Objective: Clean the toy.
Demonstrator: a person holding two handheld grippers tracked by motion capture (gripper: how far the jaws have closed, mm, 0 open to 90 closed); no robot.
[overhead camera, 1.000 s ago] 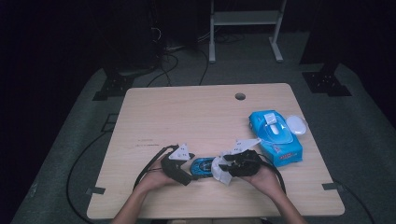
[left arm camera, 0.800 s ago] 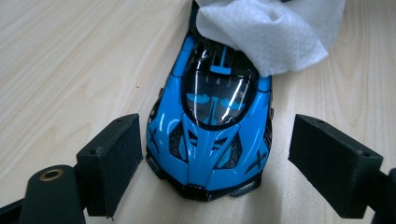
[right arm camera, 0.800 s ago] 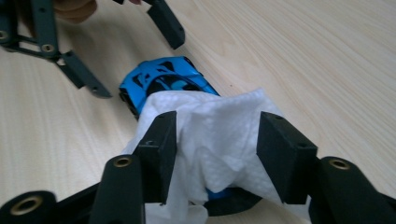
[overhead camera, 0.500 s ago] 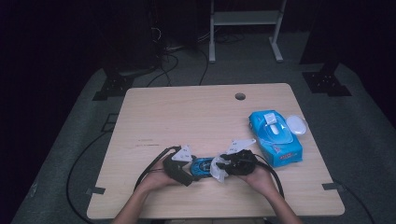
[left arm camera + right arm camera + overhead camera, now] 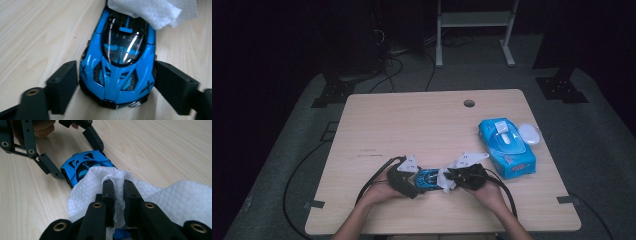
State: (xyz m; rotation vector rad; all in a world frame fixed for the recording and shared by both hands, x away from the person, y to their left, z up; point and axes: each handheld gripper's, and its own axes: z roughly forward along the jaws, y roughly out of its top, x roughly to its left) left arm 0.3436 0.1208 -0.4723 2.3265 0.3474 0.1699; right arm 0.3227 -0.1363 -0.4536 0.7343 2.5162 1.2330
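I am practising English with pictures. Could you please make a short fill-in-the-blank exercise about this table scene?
1. The left gripper holds a toy car whose colour is ____.
2. The right gripper pinches a white ____ lying on the car.
3. The blue wipes pack lies on the ____ half of the table in the high view.

Missing words: blue; tissue; right

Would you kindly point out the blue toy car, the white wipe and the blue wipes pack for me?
blue toy car [image 5: 120,72], left gripper view, on its bodywork below the windscreen.
white wipe [image 5: 165,197], right gripper view, on its spread right half.
blue wipes pack [image 5: 507,147], high view, on its top face.
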